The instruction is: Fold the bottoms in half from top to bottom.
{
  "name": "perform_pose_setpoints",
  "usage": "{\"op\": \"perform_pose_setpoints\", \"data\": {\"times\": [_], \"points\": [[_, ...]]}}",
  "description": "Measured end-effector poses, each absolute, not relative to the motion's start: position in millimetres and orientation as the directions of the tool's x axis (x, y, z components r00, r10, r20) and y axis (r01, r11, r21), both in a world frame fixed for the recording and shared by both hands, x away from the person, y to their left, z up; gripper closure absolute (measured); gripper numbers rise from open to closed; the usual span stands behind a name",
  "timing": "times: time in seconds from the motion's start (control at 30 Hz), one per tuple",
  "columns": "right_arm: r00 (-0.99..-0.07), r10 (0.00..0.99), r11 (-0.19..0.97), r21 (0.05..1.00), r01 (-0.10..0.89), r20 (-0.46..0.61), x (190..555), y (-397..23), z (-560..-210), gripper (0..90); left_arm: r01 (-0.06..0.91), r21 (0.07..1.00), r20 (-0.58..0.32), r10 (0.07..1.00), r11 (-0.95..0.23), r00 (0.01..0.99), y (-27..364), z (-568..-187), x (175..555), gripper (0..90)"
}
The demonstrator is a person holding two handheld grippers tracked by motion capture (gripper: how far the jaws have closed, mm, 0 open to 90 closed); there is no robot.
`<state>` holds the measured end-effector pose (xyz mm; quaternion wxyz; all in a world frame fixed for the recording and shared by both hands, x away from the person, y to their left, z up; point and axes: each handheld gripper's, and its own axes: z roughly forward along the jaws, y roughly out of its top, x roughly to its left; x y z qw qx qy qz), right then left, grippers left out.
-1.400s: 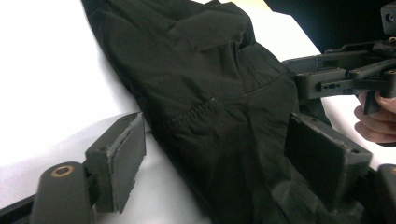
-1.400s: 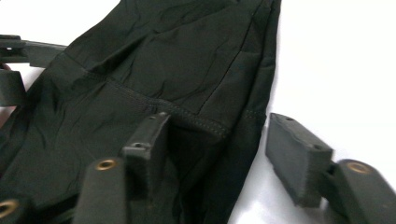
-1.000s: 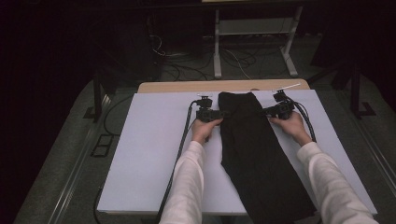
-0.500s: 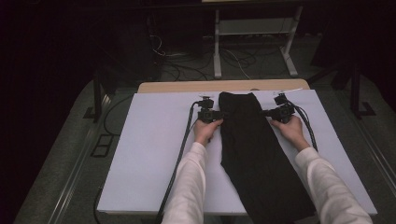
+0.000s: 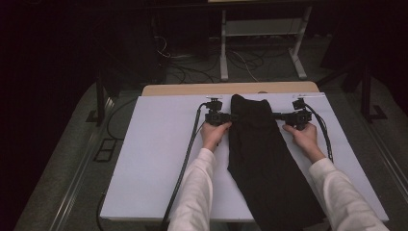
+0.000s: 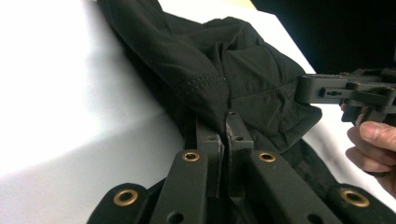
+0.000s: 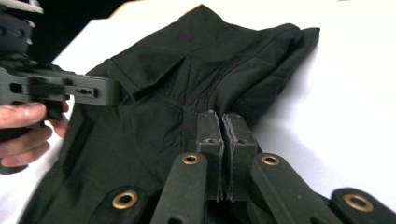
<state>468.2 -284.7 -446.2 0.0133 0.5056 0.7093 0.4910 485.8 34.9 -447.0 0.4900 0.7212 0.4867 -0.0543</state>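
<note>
Since the black trousers (image 5: 269,159) lying on the desk (image 5: 159,159) between both hands are soft, light and floppy, the left gripper (image 5: 230,117) and right gripper (image 5: 277,116) have just closed, each pinching a waistband edge.

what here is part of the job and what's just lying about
In the job:
- black garment, folded lengthwise on the white tabletop
- left gripper, shut on its left edge
- right gripper, shut on its right edge

Lying about:
- cables on the floor
- white stand behind the table
</note>
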Motion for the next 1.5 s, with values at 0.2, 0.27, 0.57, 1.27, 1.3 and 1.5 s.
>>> {"op": "perform_pose_setpoints", "data": {"times": [0.2,0.27,0.57,1.27,1.3,1.5], "points": [[-0.492,0.710,-0.029,0.718,0.695,0.505,455.3,-285.3,-440.5,86.2,0.732,0.679,-0.536,0.639,-0.063,0.552,29.3,-439.4,476.7,86.5],[-0.498,0.705,-0.032,0.724,0.689,0.505,450.7,-285.6,-437.1,86.3,0.720,0.690,-0.527,0.632,-0.072,0.568,27.4,-437.1,471.8,86.5],[-0.494,0.707,-0.044,0.729,0.683,0.506,439.0,-293.4,-433.5,86.3,0.699,0.709,-0.518,0.600,-0.098,0.610,25.9,-432.6,456.5,86.5],[-0.532,0.684,-0.021,0.743,0.669,0.499,418.4,-300.9,-417.5,86.5,0.666,0.740,-0.521,0.543,-0.098,0.658,38.1,-418.3,435.1,86.4],[-0.533,0.685,-0.018,0.742,0.670,0.498,417.7,-300.7,-417.1,86.4,0.666,0.740,-0.524,0.541,-0.094,0.658,37.8,-417.8,434.0,86.5],[-0.537,0.688,-0.008,0.745,0.667,0.488,412.8,-301.9,-414.8,86.4,0.656,0.747,-0.516,0.530,-0.106,0.673,37.1,-412.9,427.3,86.5]]}}
